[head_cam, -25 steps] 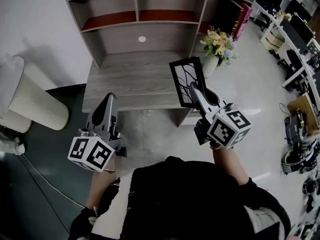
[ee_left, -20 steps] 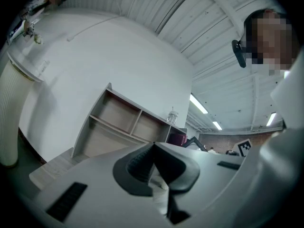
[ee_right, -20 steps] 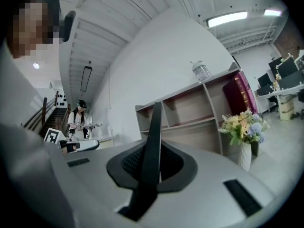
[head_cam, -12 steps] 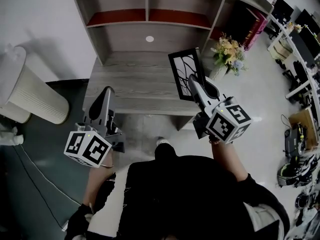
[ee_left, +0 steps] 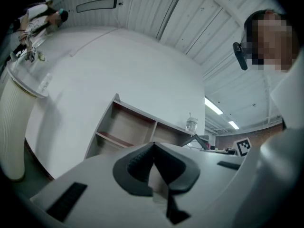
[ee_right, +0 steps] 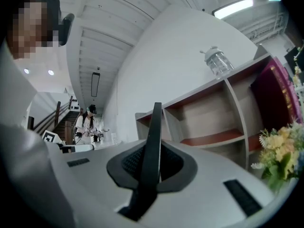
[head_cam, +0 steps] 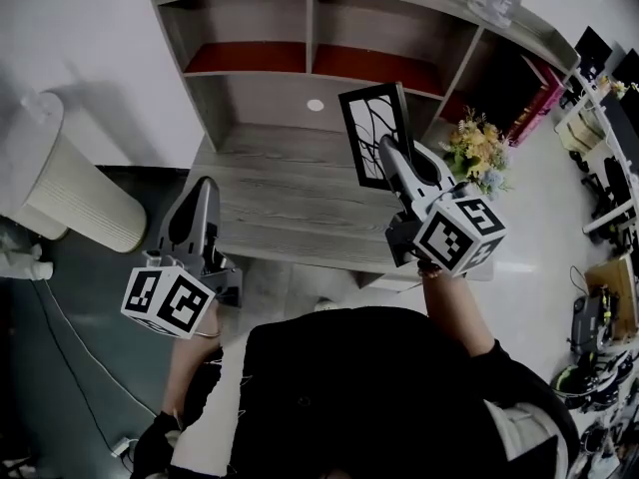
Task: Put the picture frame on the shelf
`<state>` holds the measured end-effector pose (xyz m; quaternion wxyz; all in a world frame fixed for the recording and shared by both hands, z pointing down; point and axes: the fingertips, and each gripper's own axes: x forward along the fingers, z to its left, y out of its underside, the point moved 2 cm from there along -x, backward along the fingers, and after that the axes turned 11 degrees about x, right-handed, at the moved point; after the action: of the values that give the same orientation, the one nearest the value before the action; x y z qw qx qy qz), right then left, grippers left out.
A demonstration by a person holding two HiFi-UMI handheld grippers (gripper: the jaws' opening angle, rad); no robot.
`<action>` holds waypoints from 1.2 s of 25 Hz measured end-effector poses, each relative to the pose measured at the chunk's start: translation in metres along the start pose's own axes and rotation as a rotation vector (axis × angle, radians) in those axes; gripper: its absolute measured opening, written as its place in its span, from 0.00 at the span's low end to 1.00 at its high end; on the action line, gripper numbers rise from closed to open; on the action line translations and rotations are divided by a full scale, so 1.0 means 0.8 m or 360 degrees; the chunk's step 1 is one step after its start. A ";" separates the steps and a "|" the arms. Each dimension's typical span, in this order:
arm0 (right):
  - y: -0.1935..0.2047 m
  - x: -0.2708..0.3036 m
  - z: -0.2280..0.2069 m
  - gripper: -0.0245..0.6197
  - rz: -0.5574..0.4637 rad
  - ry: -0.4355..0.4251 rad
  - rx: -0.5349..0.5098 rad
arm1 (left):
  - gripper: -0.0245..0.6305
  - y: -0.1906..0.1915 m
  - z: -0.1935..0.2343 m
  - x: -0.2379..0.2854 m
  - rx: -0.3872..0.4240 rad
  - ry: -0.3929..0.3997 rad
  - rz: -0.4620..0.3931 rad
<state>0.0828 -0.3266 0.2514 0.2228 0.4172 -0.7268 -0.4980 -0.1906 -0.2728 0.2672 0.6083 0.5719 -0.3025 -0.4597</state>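
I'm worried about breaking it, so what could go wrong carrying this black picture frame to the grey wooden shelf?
One: the right claw pinches the black picture frame only at its near edge, most of it standing clear, so it may pivot or slip. Two: the yellow flower bouquet stands just right of that claw; a sideways swing could knock it. Three: the frame looks tall against the compartments of the grey wooden shelf, so its top may catch a board.

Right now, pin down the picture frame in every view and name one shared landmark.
Head view: picture frame upper centre, upright in the right gripper.
Left gripper view: likely the small dark shape right of centre.
Right gripper view: edge-on, dead centre between the jaws.
Shared landmark: clear jar atop the shelf.
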 end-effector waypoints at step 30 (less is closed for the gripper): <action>-0.024 0.171 -0.120 0.09 0.0041 -0.0067 0.0154 | 0.05 0.039 0.030 0.111 0.0042 -0.0154 0.0084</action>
<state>0.0858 -0.4945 0.2599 0.1936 0.4075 -0.7599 -0.4680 -0.1704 -0.3652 0.2874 0.5973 0.5488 -0.3528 -0.4665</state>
